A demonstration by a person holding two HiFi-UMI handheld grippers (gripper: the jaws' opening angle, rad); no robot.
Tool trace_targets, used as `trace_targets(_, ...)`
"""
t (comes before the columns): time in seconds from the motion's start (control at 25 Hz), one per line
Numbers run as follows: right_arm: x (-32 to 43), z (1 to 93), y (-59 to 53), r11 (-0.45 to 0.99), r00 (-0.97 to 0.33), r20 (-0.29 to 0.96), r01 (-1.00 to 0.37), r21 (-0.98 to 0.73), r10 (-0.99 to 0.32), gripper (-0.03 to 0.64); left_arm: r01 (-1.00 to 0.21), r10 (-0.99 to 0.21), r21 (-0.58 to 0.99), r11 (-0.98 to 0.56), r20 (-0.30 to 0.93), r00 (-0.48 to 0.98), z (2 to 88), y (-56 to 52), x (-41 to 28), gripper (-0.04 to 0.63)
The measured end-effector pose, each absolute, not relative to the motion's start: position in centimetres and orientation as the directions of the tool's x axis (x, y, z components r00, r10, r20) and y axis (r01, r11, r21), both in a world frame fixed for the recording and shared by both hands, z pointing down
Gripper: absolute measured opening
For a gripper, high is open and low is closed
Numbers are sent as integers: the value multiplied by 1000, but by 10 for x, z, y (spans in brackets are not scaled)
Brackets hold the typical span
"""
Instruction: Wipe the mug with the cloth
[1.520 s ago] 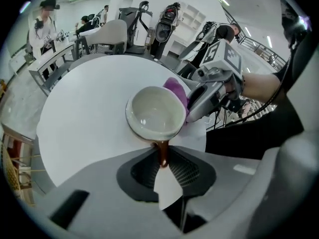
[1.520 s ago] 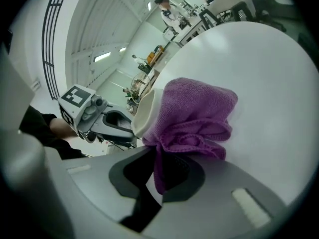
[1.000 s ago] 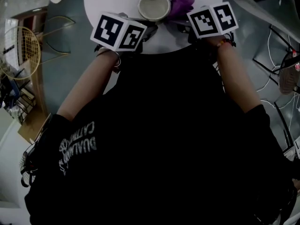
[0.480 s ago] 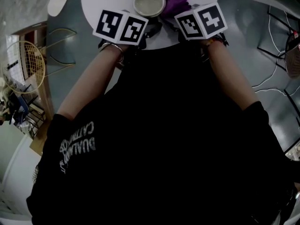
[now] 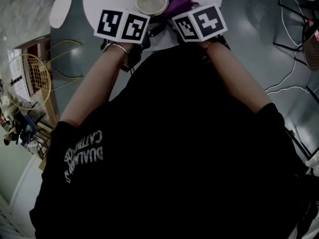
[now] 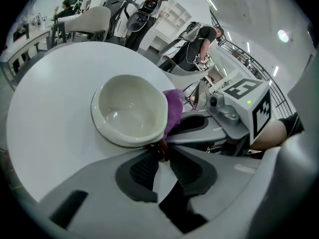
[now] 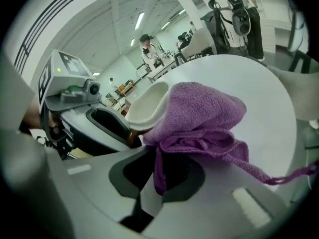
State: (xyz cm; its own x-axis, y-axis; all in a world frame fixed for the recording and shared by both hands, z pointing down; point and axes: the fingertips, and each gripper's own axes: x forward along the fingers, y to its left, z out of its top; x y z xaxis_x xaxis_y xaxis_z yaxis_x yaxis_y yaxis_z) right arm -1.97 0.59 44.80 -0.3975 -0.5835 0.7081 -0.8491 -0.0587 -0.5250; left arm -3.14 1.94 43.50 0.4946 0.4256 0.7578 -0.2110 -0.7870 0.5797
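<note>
My left tongs [image 6: 162, 156] clench the handle [image 6: 159, 147] of the mug [image 6: 130, 108], having just tightened. My right tongs [image 7: 158, 176] clench the purple cloth [image 7: 199, 113] against its side. The mug sits just ahead of both, near the tabletop's [image 6: 55, 98] edge, with bare surface beyond.

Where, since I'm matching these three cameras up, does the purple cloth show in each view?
Head view: purple cloth at the top edge, just right of the white mug.
Left gripper view: cloth at centre, against the right side of the mug.
Right gripper view: cloth fills the centre, a strand pinched in the right hand-held gripper.
Shared landmark: the white mug, beside the cloth in every view.
</note>
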Motion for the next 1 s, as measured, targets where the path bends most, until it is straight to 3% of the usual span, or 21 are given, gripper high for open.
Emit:
trace_targets(0.16, -23, 450, 1, -45, -318, 739, -904, -425, -593, 35, -197, 418, 570, -798, 758, 501, 434, 10, -36, 78)
trace_targets(0.6, -22, 450, 41, -10, -308, 769, -926, -378, -560, 35, -184, 398, 567, -802, 739, 543, 433, 45, -33, 78)
trace_targets(1.0, -15, 451, 31, -20, -427, 739, -860, -510, -521, 34, -190, 395, 561, -806, 748, 533, 431, 35, -40, 72)
